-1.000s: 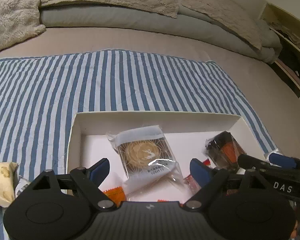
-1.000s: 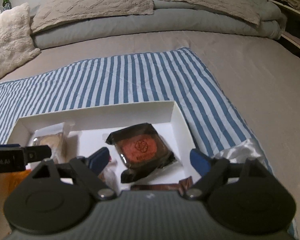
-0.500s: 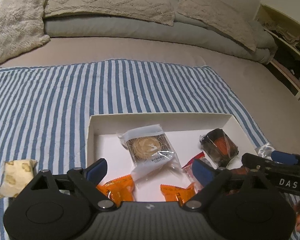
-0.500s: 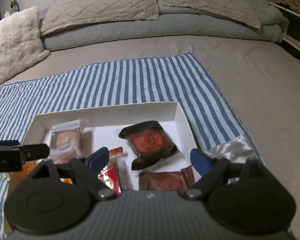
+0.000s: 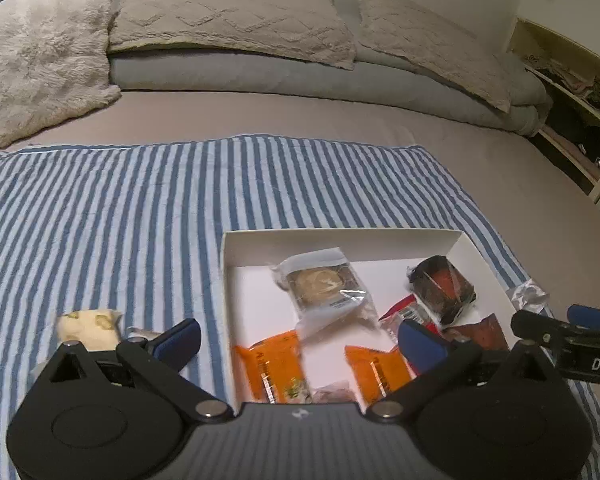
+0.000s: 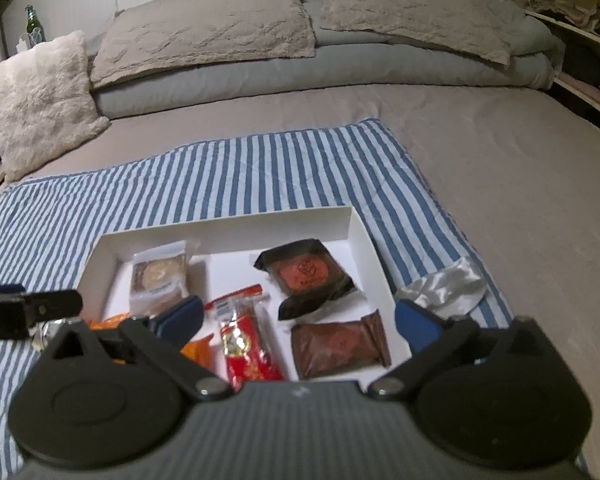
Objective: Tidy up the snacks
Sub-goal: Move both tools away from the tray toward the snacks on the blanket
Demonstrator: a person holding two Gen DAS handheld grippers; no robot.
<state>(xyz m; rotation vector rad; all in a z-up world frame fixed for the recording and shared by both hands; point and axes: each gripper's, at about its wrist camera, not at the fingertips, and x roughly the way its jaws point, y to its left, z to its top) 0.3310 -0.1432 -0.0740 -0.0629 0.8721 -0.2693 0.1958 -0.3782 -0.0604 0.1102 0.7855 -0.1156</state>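
Note:
A white box (image 5: 340, 236) (image 6: 228, 220) lies on a blue-striped cloth (image 5: 100, 208) and holds several snacks: a clear-wrapped cookie (image 5: 324, 280) (image 6: 158, 276), a black-and-orange pack (image 5: 442, 286) (image 6: 306, 274), orange packs (image 5: 272, 364), a red pack (image 6: 246, 340) and a brown pack (image 6: 340, 344). A yellow snack (image 5: 90, 326) lies on the cloth left of the box. A silver wrapper (image 6: 444, 286) (image 5: 528, 294) lies right of it. My left gripper (image 5: 300, 340) is open and empty above the box's near left edge. My right gripper (image 6: 296, 318) is open and empty above the box's near right part.
The cloth lies on a beige bed (image 6: 500, 184) with large pillows (image 5: 228, 16), a grey folded duvet (image 6: 300, 76) and a fluffy white cushion (image 5: 36, 56) at the back. Shelves (image 5: 572, 92) stand at the right. A green bottle (image 6: 32, 24) stands at the far left.
Both grippers have pulled back and risen from the box, so more of its contents and the bed show. The left gripper has shifted left. Both stay open and empty.

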